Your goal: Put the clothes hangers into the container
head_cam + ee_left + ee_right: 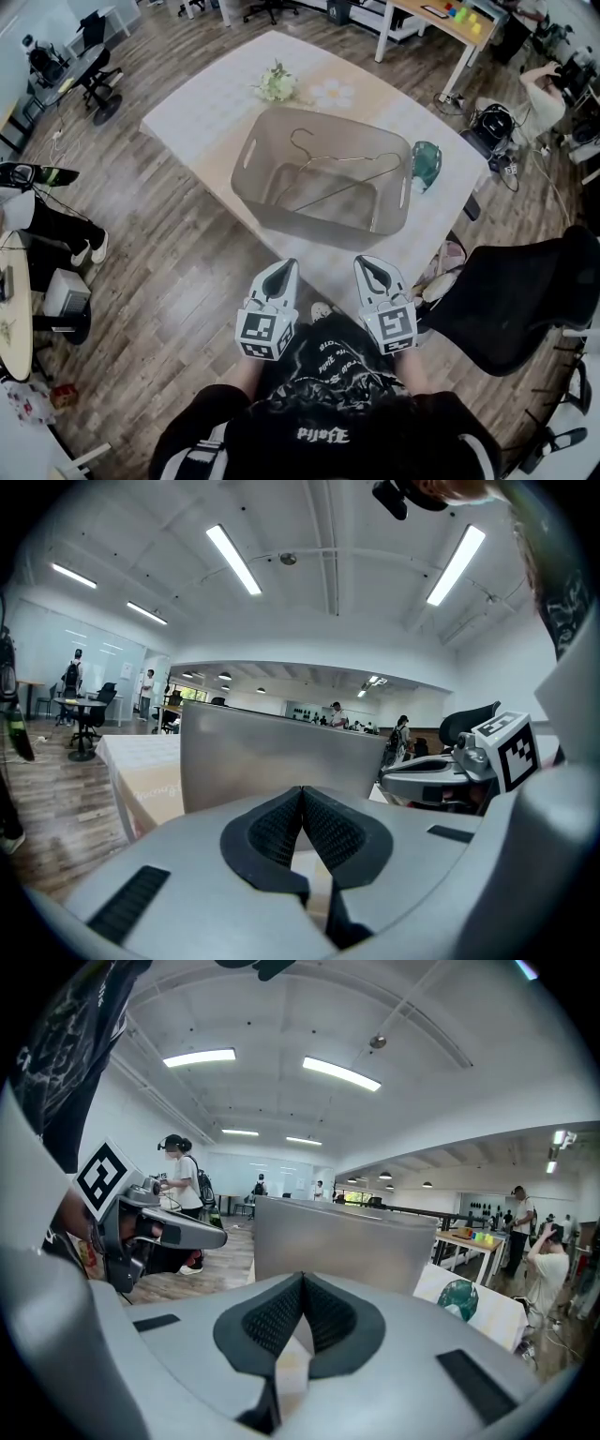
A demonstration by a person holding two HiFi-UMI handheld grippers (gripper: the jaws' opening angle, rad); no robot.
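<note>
The grey left gripper [284, 265] hovers just short of the container, jaws pressed together on nothing. A thin metal wire clothes hanger [352, 159] lies inside the grey rectangular plastic container [281, 217]. The grey right gripper [367, 262] is likewise closed and empty.

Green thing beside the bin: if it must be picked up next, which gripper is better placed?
Right, probably. The green thing lies by the right end of the bin, on the side of the right gripper; the left gripper would have to reach across. Both grippers are shut and empty.
</note>
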